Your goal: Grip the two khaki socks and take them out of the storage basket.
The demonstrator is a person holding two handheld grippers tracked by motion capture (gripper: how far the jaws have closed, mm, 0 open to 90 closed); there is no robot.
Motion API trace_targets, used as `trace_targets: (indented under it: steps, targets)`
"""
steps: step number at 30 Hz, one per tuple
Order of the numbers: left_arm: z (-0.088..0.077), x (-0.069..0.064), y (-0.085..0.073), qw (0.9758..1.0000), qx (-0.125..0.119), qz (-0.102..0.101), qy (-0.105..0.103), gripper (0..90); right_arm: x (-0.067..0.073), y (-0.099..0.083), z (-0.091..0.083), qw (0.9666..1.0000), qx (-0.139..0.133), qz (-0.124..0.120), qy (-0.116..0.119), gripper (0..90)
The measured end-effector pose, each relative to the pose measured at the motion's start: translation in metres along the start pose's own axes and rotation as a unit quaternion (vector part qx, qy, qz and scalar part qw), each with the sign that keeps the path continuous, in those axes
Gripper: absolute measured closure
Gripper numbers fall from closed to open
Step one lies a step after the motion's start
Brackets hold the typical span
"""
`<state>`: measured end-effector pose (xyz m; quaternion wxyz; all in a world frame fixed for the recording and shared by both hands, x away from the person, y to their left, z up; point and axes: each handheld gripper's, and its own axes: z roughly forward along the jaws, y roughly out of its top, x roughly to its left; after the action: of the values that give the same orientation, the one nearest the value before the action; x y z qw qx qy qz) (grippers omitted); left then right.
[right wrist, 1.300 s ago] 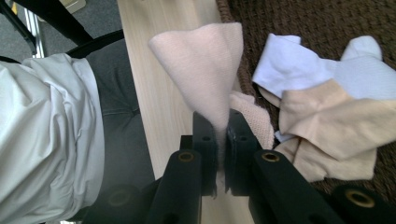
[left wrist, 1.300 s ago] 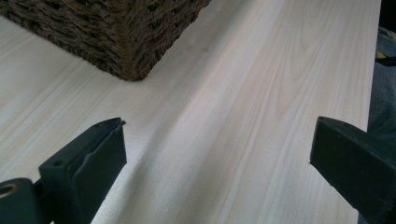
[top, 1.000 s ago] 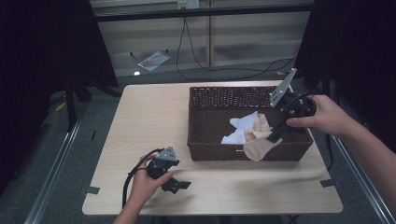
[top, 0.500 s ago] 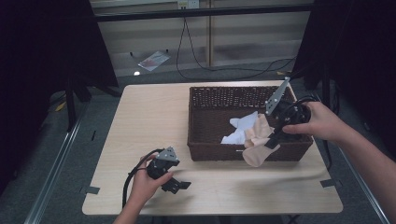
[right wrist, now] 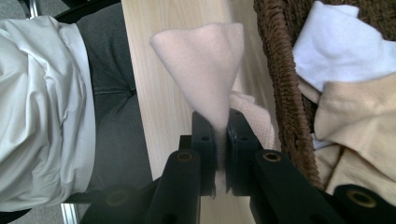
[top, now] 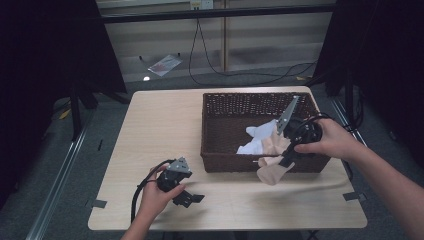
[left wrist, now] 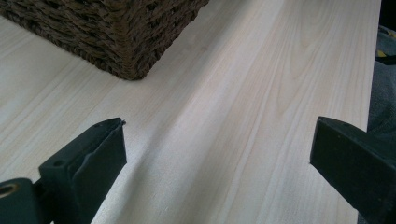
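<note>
so my right gripper [top: 286,161] has dropped lower since a second ago, jaws clamped on the pink sock [right wrist: 205,70]. the sock now hangs outside the basket [top: 250,162], over its front wall just above the table [top: 165,120]. looks like i'm about to lay it down. left gripper [top: 189,198] sits wide open and empty, parked on the wood.
</note>
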<state>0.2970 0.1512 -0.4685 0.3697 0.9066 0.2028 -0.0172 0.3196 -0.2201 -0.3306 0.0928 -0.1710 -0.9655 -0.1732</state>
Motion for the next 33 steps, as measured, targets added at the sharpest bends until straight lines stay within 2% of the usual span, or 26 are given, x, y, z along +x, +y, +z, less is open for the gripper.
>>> trace_targets:
  steps: [7,11,13,15,16,18,19,20,22,25,29,33]
  targets:
    - [0.001,0.000,0.000,1.0000,-0.005,-0.004,-0.003,3.5,-0.001,-0.001,0.013,1.0000,0.008,-0.004,-0.002,82.9]
    - [0.000,0.000,0.000,1.0000,0.000,-0.001,0.000,3.5,-0.001,-0.001,0.018,0.9999,0.010,-0.003,0.000,82.8]
    - [0.000,0.000,0.000,1.0000,0.000,0.000,0.000,3.5,-0.001,-0.001,0.022,0.9999,0.010,-0.002,-0.003,80.2]
    - [0.000,-0.001,0.000,1.0000,-0.003,-0.004,-0.001,3.5,-0.001,-0.001,0.025,0.9999,0.017,-0.001,-0.001,75.8]
    - [0.000,0.000,0.000,1.0000,0.001,0.001,0.000,3.5,-0.001,-0.001,0.026,0.9999,0.016,-0.002,-0.002,72.4]
    - [0.000,0.000,0.000,1.0000,0.000,0.000,-0.001,3.5,-0.001,-0.001,0.027,0.9999,0.008,-0.004,-0.006,67.6]
    - [0.001,-0.001,0.000,1.0000,-0.002,-0.004,-0.002,3.5,-0.001,-0.001,0.026,1.0000,0.009,-0.002,-0.001,64.6]
    - [0.001,-0.001,0.000,1.0000,-0.002,-0.004,-0.002,3.5,-0.001,-0.001,0.024,1.0000,0.002,0.001,-0.002,59.2]
    - [0.000,0.000,0.000,1.0000,0.000,0.000,-0.002,3.5,-0.002,-0.002,0.020,1.0000,-0.002,-0.001,-0.005,57.3]
    - [0.001,0.000,0.000,1.0000,-0.003,-0.004,-0.002,3.5,-0.002,-0.002,0.011,0.9998,-0.020,0.006,-0.009,51.9]
    - [0.001,-0.001,0.000,1.0000,-0.002,-0.003,-0.002,3.5,-0.007,-0.003,-0.002,0.9988,-0.043,0.017,-0.013,41.4]
    - [0.000,0.000,0.000,1.0000,-0.001,0.001,-0.002,3.5,-0.014,-0.005,-0.009,0.9971,-0.058,0.035,-0.034,29.9]
